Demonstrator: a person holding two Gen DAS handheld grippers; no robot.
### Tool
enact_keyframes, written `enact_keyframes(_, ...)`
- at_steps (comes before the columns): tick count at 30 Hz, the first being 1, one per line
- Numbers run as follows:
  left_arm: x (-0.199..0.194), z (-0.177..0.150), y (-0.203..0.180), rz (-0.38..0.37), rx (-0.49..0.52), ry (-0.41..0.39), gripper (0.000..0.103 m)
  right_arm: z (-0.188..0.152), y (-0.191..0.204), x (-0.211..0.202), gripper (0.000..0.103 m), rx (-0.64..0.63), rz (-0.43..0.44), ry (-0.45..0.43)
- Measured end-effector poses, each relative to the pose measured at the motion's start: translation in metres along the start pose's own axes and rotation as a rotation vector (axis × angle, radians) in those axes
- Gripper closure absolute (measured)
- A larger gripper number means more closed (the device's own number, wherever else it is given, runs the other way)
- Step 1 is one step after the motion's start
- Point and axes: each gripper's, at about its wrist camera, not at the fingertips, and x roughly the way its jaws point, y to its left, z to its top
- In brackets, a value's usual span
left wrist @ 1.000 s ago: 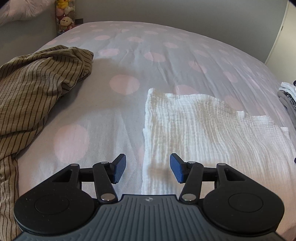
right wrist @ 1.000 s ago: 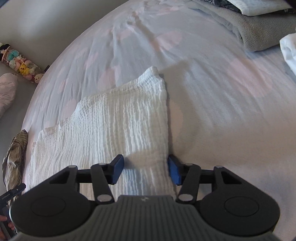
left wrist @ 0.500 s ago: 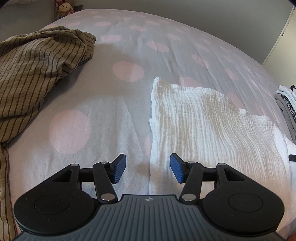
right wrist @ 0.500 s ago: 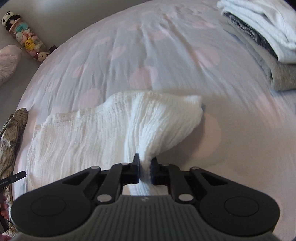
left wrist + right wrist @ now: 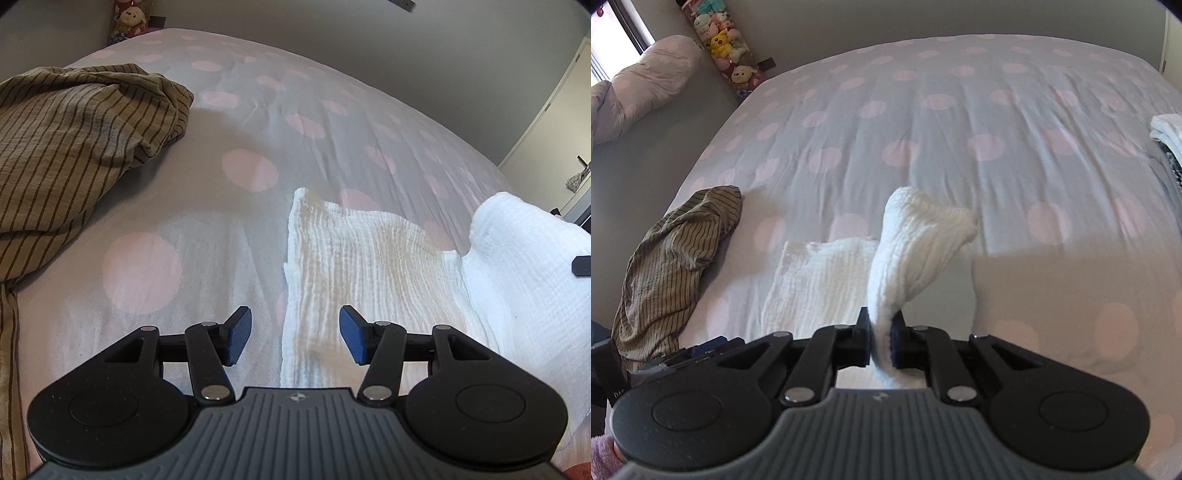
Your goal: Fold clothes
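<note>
Clamped tight, the right gripper [image 5: 880,343] pinches an edge of the white cloth [image 5: 916,243] between its blue pads, and the held part rises off the bed as a curled flap, while the rest of the cloth lies flat on the bedspread [image 5: 960,122] below and to the left of it. From the left wrist view the same white cloth [image 5: 369,266] spreads across the spotted bedspread [image 5: 240,229], with its raised end bulging at the right edge of the picture. The left gripper [image 5: 295,339] hangs with its jaws spread wide and nothing between them; it sits just above the cloth's near left edge, one pad over bare bedspread and the other over the cloth. Whether it touches the fabric cannot be told. A striped brown garment [image 5: 74,147] lies crumpled to the left, well apart from the cloth. A stack of folded clothes [image 5: 1167,136] sits at the far right of the bed, and plush toys [image 5: 724,40] stand against the wall beyond it.
</note>
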Motion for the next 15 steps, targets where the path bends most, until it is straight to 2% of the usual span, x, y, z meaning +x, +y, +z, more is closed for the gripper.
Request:
enact_keyframes(9,0.001,0.004,0.01,-0.015,0.01,-0.003,0.052,0.006,0.092,0.08,0.092,-0.046,0.013,0.054)
enact_keyframes(15,0.007,0.005,0.014,0.005,0.023,0.018,0.052,-0.01,0.114,0.137,0.092,-0.061,0.001,0.119)
